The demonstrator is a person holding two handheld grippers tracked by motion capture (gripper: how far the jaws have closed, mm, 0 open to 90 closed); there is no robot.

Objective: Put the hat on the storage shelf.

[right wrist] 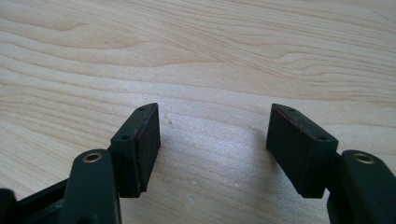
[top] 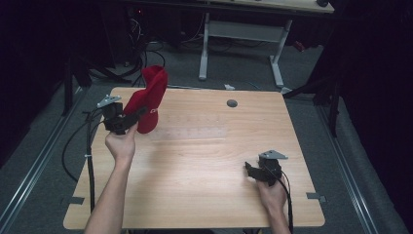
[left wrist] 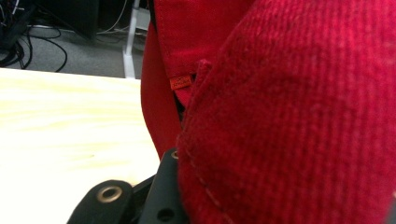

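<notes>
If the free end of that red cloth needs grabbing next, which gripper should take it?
Probably the right gripper: its jaws stand open with nothing between them, low over the table. The left gripper is already shut on the red cloth, holding it up.

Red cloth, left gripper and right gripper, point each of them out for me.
red cloth (top: pixel 152 95): high view, middle of the raised fabric.
left gripper (top: pixel 130 118): high view, jaws closed on the cloth's lower part.
right gripper (right wrist: pixel 214 142): right gripper view, gap between its open jaws.
</notes>
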